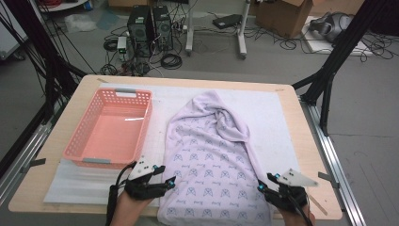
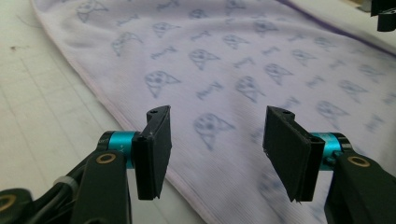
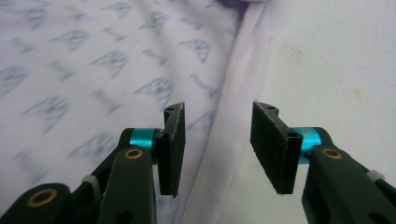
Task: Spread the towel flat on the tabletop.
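In the high view the lilac garment (image 1: 211,160), printed with small blue-grey motifs, lies flat on the white mat (image 1: 277,113) with its long axis running from 6 o'clock at the near table edge to a bunched, twisted end at 12 o'clock, an empty pink basket (image 1: 110,127) just beside it at 9 o'clock; the left gripper (image 1: 168,181) sits at its near-left hem and the right gripper (image 1: 263,183) at its near-right hem. In the left gripper view the jaws stand apart and released above the garment's (image 2: 224,70) hemmed edge, nothing pinched between them. In the right gripper view the jaws likewise gape with nothing grasped, the garment's (image 3: 93,60) pale side hem running from 6 o'clock up to 12 o'clock between them.
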Tool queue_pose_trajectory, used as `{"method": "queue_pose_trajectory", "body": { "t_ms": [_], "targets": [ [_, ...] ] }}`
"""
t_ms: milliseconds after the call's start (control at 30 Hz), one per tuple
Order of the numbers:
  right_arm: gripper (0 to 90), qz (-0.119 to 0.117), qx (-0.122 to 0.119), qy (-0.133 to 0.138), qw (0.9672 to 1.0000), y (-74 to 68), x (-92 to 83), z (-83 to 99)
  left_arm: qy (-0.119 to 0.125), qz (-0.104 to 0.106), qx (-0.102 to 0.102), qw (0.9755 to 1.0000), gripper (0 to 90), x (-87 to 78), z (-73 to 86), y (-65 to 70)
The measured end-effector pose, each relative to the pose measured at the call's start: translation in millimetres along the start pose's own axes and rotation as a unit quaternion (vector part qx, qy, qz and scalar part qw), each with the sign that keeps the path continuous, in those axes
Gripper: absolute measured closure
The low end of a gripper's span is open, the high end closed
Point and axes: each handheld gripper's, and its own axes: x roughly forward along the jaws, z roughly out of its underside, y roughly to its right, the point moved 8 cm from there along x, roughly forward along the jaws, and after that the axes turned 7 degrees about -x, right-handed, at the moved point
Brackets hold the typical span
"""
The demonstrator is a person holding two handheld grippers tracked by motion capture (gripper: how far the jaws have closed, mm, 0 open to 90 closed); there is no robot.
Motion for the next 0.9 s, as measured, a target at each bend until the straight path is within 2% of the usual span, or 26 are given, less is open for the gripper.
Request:
{"method": "queue_pose_trajectory", "body": {
  "t_ms": [167,267,333,400,500,567,600,667,733,767,900],
  "targets": [
    [52.9,0.011,0.014,-0.015,0.9997,10.5,31.0,-6.7,-0.011,-0.041,-0.011,0.999,40.7,18.1,-8.3,-22.0],
    [59.4,0.003,-0.001,-0.037,0.9993,8.0,41.0,-0.3,-0.025,-0.063,-0.016,0.9976,40.4,26.1,-8.0,-33.1],
    [63.7,0.0,-0.001,-0.034,0.9994,7.7,40.9,-0.2,-0.032,-0.072,-0.021,0.9967,40.2,30.6,-6.7,-38.9],
    [72.4,0.002,-0.014,-0.04,0.9991,8.7,39.5,0.1,-0.033,-0.077,-0.025,0.9961,41.0,32.6,-6.7,-41.3],
    [82.7,-0.001,-0.021,-0.045,0.9988,9.7,37.7,2.0,-0.04,-0.086,-0.01,0.9955,41.6,33.7,-5.9,-39.9],
    [83.9,-0.005,-0.015,-0.043,0.9989,11.7,37.2,2.6,-0.04,-0.099,0.004,0.9942,42.9,33.7,-4.5,-38.6],
    [84.1,-0.008,-0.009,-0.043,0.999,12.0,36.8,3.2,-0.042,-0.104,0.011,0.9937,45.5,33.1,-3.9,-37.6],
    [84.7,-0.012,0.0,-0.04,0.9991,12.7,36.1,3.7,-0.051,-0.105,0.002,0.9932,57.2,29.8,-3.8,-36.9],
    [85.2,-0.014,0.005,-0.042,0.999,13.5,34.7,4.4,-0.063,-0.086,-0.015,0.9942,82.8,26.3,-2.8,-36.0],
    [85.3,-0.017,0.007,-0.042,0.9989,13.3,33.6,4.9,-0.062,-0.083,-0.017,0.9945,85.5,25.5,-2.2,-35.6],
    [85.6,-0.027,0.015,-0.041,0.9987,13.1,27.3,8.8,-0.055,-0.074,-0.026,0.9954,86.5,20.3,1.9,-33.4]
  ]
}}
